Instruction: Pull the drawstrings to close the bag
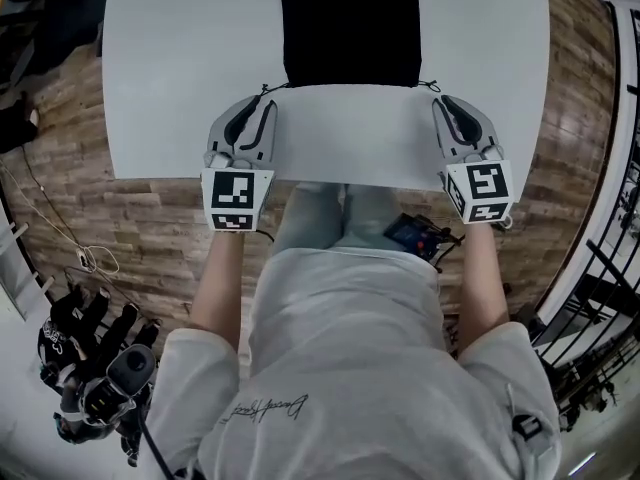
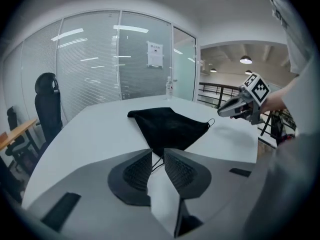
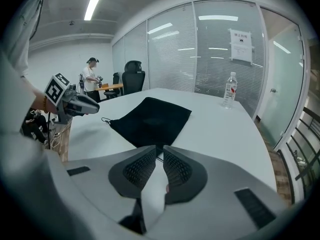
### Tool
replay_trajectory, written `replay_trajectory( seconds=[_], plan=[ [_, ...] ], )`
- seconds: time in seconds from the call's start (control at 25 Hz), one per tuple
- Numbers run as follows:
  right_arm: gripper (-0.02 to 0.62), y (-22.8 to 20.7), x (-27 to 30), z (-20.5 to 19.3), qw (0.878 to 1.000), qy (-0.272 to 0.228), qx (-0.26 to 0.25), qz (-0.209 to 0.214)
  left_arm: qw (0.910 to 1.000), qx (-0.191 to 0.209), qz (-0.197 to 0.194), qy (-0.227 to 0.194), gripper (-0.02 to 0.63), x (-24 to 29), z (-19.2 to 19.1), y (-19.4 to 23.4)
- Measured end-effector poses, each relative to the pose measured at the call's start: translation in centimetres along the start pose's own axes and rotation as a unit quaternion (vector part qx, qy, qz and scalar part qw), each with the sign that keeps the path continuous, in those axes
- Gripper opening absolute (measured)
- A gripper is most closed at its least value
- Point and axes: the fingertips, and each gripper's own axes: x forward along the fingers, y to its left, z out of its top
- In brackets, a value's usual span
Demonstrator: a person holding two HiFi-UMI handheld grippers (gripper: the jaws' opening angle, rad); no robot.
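Observation:
A black drawstring bag [image 1: 350, 28] lies flat on the white table [image 1: 180, 68], its mouth toward me. A thin cord sticks out at each near corner, left [image 1: 265, 89] and right [image 1: 432, 86]. My left gripper [image 1: 264, 102] points at the left corner. In the left gripper view its jaws [image 2: 158, 151] stand slightly apart, with the black cord [image 2: 157, 165] running in the gap, in front of the bag [image 2: 170, 126]. My right gripper [image 1: 441, 100] is at the right corner. Its jaws [image 3: 160, 148] show a narrow gap with the cord [image 3: 159, 155] in it.
A water bottle [image 3: 229, 90] stands on the table beyond the bag. An office chair [image 2: 47, 104] and glass walls lie past the table, and a person [image 3: 91, 79] stands at a far desk. The table's near edge [image 1: 340, 180] is just under both grippers.

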Motion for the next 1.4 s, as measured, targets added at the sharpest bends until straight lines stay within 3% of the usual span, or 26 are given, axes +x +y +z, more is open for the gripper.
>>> replay_trajectory(
  seconds=[0.16, 0.48, 0.72, 0.92, 1.2, 1.4],
  plan=[
    [0.082, 0.1, 0.5, -0.6, 1.0, 0.006, -0.007, -0.002, 0.9981, 0.042, 0.012, 0.045, 0.116, 1.7, -2.3, 0.5],
    [0.086, -0.3, 1.0, -1.8, 1.0, 0.011, 0.005, -0.004, 0.9936, 0.063, 0.011, 0.093, 0.12, 4.1, -4.9, 0.9],
    [0.086, -0.6, 1.1, -2.4, 1.0, 0.013, 0.017, -0.005, 0.9929, 0.061, -0.001, 0.102, 0.112, 5.1, -5.2, 0.7],
    [0.086, -0.6, 1.1, -2.5, 1.0, 0.018, 0.015, -0.007, 0.9949, 0.045, -0.003, 0.09, 0.038, 5.5, -4.5, 1.1],
    [0.086, -0.5, 1.5, -2.7, 1.0, 0.028, 0.006, -0.013, 0.9957, 0.009, -0.038, 0.084, 0.037, 4.9, -4.0, 1.0],
    [0.086, -0.6, 1.6, -2.8, 1.0, 0.027, 0.011, -0.01, 0.9944, 0.02, -0.05, 0.091, 0.037, 4.3, -4.2, 0.7]
  ],
)
